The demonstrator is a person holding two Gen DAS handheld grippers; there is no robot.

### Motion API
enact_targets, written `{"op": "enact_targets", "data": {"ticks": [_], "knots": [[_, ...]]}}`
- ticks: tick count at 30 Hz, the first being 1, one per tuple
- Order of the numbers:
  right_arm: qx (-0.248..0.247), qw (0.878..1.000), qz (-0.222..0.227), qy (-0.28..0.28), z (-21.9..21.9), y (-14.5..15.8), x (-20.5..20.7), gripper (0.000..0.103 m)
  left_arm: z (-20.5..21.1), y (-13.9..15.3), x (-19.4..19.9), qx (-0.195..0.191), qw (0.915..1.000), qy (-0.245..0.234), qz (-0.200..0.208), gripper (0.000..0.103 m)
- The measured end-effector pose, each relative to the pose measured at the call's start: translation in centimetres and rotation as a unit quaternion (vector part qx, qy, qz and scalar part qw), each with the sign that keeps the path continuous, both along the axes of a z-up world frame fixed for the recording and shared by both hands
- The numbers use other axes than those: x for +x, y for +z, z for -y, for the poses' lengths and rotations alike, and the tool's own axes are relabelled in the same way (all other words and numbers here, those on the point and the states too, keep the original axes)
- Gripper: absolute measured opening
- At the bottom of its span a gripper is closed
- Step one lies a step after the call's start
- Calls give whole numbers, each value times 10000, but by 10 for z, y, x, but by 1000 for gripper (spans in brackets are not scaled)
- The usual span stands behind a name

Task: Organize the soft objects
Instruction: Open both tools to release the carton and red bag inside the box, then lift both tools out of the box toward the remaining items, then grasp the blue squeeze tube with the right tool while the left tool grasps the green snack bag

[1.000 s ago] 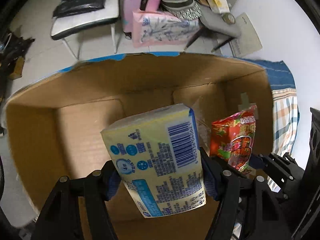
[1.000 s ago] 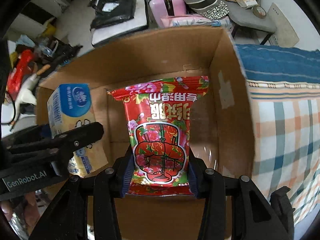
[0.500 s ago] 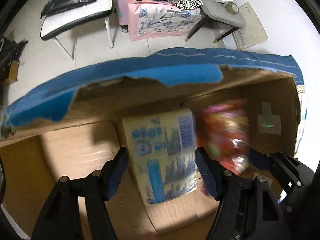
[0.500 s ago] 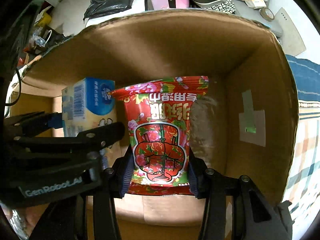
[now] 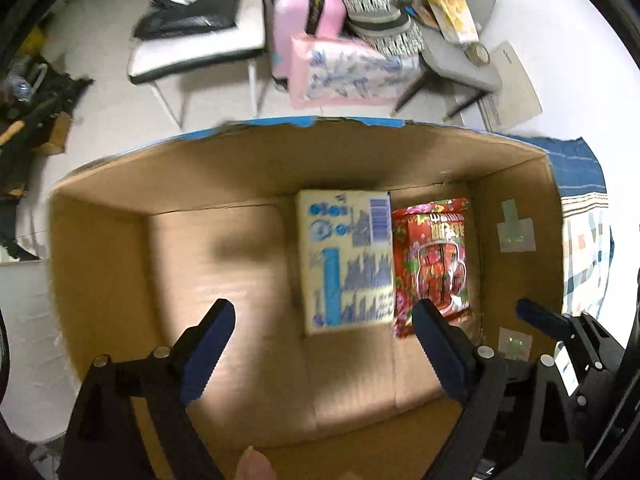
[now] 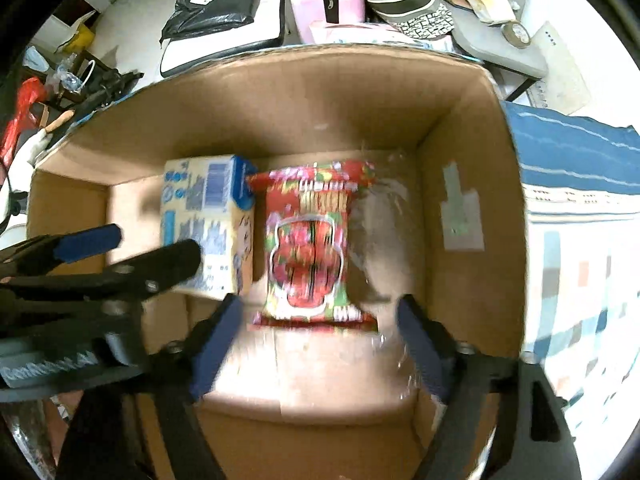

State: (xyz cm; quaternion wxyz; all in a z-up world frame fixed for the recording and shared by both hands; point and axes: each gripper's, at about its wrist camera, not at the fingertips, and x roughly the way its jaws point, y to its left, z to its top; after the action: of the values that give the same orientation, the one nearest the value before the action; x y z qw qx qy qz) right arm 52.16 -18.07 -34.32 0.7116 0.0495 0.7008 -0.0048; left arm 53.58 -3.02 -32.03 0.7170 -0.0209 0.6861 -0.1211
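Note:
A yellow-and-blue tissue pack (image 5: 346, 258) lies flat on the floor of an open cardboard box (image 5: 100, 248). A red flowered pack (image 5: 434, 260) lies beside it on the right, touching it. My left gripper (image 5: 324, 344) is open and empty, above and in front of the tissue pack. In the right wrist view the red pack (image 6: 310, 240) lies loose between and beyond my open right gripper (image 6: 320, 344). The tissue pack (image 6: 208, 224) is to its left, partly behind the left gripper's fingers (image 6: 88, 240). The box (image 6: 472, 280) surrounds both.
The box sits beside a bed with a plaid and blue cover (image 6: 580, 248) on the right. Beyond the box stand a pink suitcase (image 5: 304, 16), a pink flowered bag (image 5: 352, 72), chairs with black bags (image 5: 192, 4) and clutter on the floor at left (image 6: 60, 88).
Both grippers lowered their packs into the box, opened and let go. The two packs now lie side by side on the box floor, and both grippers have drawn back.

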Motion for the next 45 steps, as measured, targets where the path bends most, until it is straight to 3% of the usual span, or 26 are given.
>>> {"op": "enact_targets", "data": {"ticks": [2, 12, 26, 31, 38, 43, 45], "knots": [[-34, 9999, 100, -15, -1, 8, -11, 98, -8, 14, -16, 32, 9997, 100, 227, 92], [-294, 9967, 753, -44, -22, 71, -90, 99, -38, 79, -97, 352, 9907, 524, 1208, 92], [-334, 9856, 1640, 253, -32, 171, -174, 99, -40, 160, -182, 554, 9747, 836, 2000, 92], [-228, 9833, 1777, 311, -29, 194, -195, 99, -33, 174, -198, 490, 9731, 846, 2087, 92], [84, 9871, 1566, 338, -19, 193, -222, 99, -52, 158, -224, 363, 9775, 1180, 1713, 92], [322, 9935, 1015, 413, -16, 150, -241, 99, -79, 100, -254, 494, 9812, 1550, 1038, 92], [401, 9948, 782, 518, -17, 128, -247, 99, -91, 64, -269, 438, 9824, 1728, 562, 92]]}}
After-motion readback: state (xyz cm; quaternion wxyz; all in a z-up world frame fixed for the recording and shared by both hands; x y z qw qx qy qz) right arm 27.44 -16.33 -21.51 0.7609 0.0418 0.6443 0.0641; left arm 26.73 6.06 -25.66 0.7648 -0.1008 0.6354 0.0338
